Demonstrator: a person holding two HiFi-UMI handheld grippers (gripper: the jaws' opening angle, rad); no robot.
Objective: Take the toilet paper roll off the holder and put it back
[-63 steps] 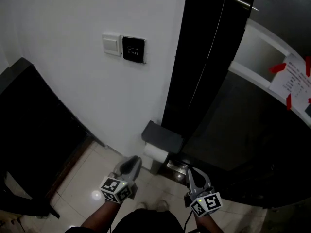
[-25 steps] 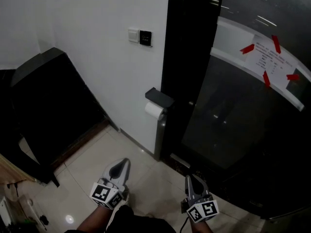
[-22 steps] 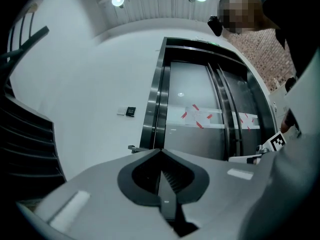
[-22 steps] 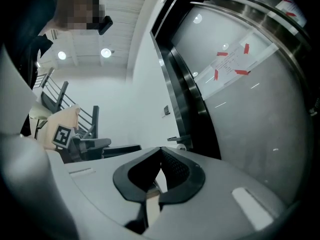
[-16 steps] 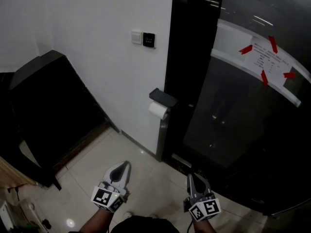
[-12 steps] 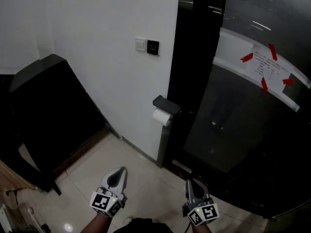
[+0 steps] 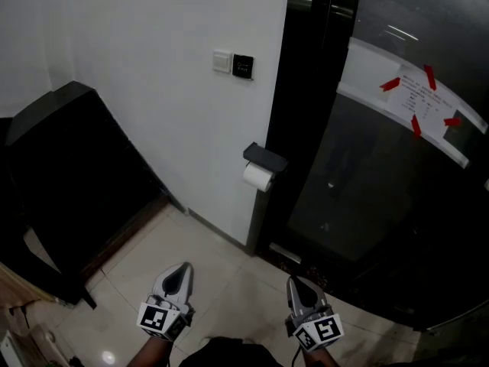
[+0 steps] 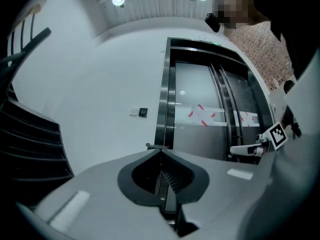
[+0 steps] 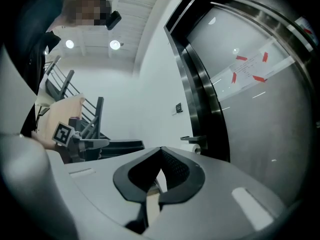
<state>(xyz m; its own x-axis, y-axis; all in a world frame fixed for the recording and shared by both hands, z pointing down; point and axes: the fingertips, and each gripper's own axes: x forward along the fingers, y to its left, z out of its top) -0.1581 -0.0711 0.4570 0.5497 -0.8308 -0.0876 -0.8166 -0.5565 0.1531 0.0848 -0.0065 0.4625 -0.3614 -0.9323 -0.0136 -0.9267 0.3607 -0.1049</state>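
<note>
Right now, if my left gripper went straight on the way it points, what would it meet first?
Probably the toilet paper holder with its roll: it shows over the shut tips of the left gripper. Nothing nearer shows; depth is uncertain.

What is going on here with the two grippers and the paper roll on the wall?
A person holds a grey two-jaw gripper in each hand, low over the pale tiled floor. The left gripper and the right gripper both have their jaws together and carry nothing. The white toilet paper roll hangs under its flat dark holder on the white wall, beside the black door frame. Both grippers are well apart from it, so nothing is being handled at this moment.
</note>
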